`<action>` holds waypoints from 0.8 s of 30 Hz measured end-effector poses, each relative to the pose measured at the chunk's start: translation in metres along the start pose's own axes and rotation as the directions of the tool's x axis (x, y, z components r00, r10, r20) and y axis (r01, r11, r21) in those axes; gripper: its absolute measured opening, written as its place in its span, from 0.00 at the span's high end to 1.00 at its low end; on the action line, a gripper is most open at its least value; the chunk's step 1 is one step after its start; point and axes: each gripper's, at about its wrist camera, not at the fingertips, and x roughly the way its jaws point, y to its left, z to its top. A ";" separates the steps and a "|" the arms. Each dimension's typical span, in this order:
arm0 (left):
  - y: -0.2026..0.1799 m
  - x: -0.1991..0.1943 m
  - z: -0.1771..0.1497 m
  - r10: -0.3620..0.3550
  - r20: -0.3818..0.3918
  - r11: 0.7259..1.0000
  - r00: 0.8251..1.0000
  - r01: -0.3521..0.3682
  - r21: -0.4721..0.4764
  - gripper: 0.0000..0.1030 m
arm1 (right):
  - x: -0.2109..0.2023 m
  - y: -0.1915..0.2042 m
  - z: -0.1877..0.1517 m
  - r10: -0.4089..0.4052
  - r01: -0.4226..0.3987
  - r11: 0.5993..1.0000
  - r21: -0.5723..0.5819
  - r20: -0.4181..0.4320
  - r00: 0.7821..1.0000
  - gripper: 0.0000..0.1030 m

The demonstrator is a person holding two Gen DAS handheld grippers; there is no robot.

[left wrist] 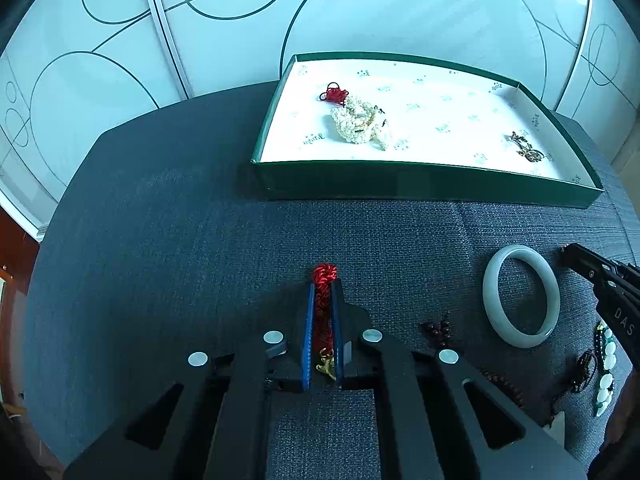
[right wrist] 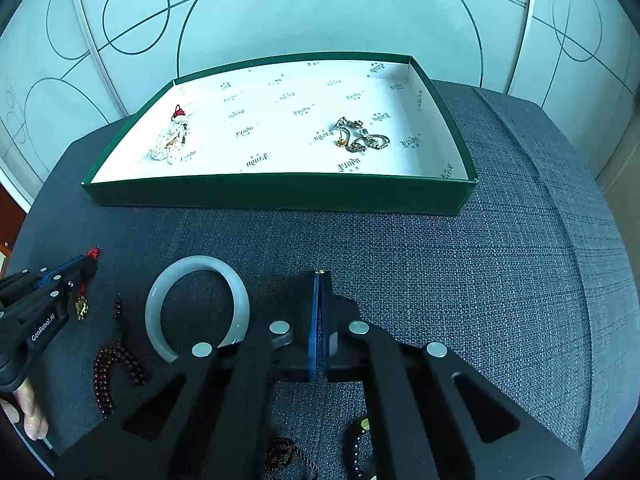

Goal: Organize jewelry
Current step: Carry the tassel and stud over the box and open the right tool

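My left gripper (left wrist: 323, 292) is shut on a red braided cord bracelet (left wrist: 323, 304) with a small gold charm (left wrist: 326, 366), held above the grey cloth. It also shows in the right wrist view (right wrist: 86, 264). My right gripper (right wrist: 321, 280) is shut on a tiny gold piece (right wrist: 320, 271) at its tips. A green box (left wrist: 400, 182) with a white floor holds a pearl bundle (left wrist: 358, 124) with a red knot and a metal brooch (right wrist: 362, 136). A pale jade bangle (left wrist: 520, 296) lies on the cloth between the grippers.
Dark red bead strings (right wrist: 116, 356) lie left of the right gripper. A white and green bead bracelet (left wrist: 606, 368) lies at the right edge of the left wrist view. A dark tassel (right wrist: 286, 456) and dark beads (right wrist: 354, 448) lie under the right gripper. White patterned panels stand behind the table.
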 end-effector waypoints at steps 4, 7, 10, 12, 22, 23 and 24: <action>0.001 -0.001 0.000 0.000 0.002 1.000 1.000 0.000 -0.001 0.92 | -0.004 -0.002 -0.002 0.007 -0.007 1.000 0.007 0.015 1.000 0.99; 0.001 0.000 0.000 -0.002 -0.001 1.000 1.000 0.002 -0.004 0.92 | -0.008 -0.002 -0.004 0.008 -0.008 1.000 0.009 0.024 1.000 0.99; 0.001 0.000 0.000 -0.007 -0.001 1.000 1.000 0.007 -0.004 0.92 | -0.011 -0.002 -0.006 0.005 -0.005 1.000 0.003 0.032 0.999 0.99; 0.002 0.000 0.001 -0.011 0.000 1.000 1.000 0.011 -0.003 0.92 | -0.013 -0.002 -0.007 0.006 -0.006 1.000 0.003 0.035 0.999 0.99; 0.003 -0.020 0.009 -0.023 0.038 1.000 0.999 0.023 -0.004 0.92 | -0.034 -0.006 0.001 0.023 -0.025 0.999 0.027 0.084 0.996 0.99; 0.003 -0.023 0.010 -0.025 0.043 1.000 0.999 0.026 -0.005 0.92 | -0.037 -0.006 0.003 0.025 -0.027 0.999 0.025 0.091 0.996 0.99; 0.002 -0.027 0.012 -0.027 0.048 1.000 0.998 0.027 -0.005 0.92 | -0.040 -0.005 0.005 0.027 -0.030 0.999 0.024 0.097 0.995 0.99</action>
